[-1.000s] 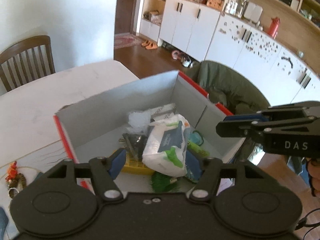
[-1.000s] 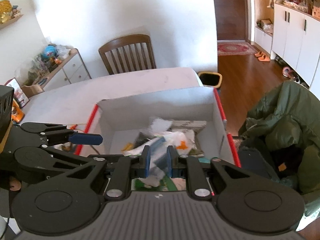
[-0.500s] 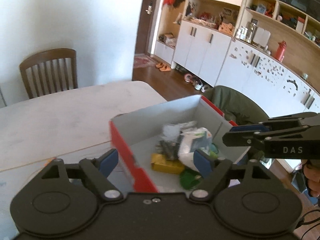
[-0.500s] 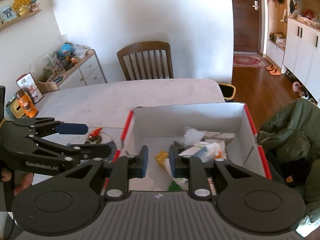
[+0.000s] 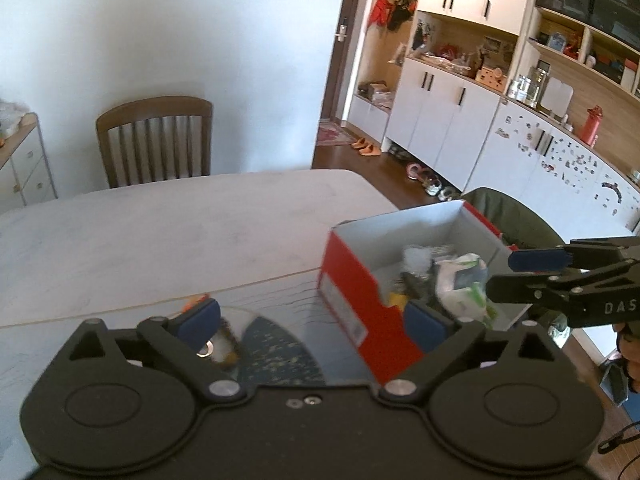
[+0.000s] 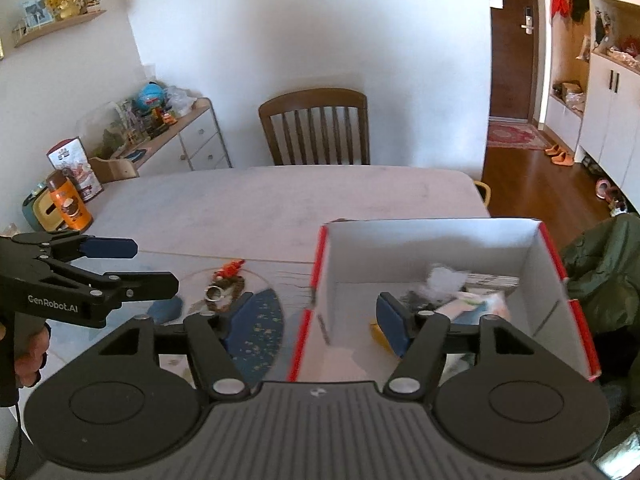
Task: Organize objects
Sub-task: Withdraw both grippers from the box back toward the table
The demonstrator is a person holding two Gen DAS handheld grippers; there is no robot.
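Note:
A red cardboard box [image 5: 352,300] with a white inside [image 6: 432,248] stands on the table, at its right end. It holds a white wipes pack [image 5: 460,280], a yellow item and other clutter. My left gripper [image 5: 312,320] is open and empty, above the table to the left of the box. My right gripper [image 6: 316,322] is also open and empty, straddling the box's left wall. Each shows in the other view: the right gripper [image 5: 520,276] over the box's right side, the left gripper [image 6: 136,264] at the left. An orange bead charm with a key ring [image 6: 224,280] lies by a blue speckled disc [image 6: 256,324].
A wooden chair [image 6: 316,128] stands behind the pale table [image 6: 280,200]. A green jacket [image 6: 600,264] hangs past the box on the right. An orange can [image 6: 70,204] stands at the table's left end. White cabinets line the right wall.
Both grippers have drawn back and swung left from above the box's contents. The right gripper's fingers, close together before, now stand wide apart. The left stays open.

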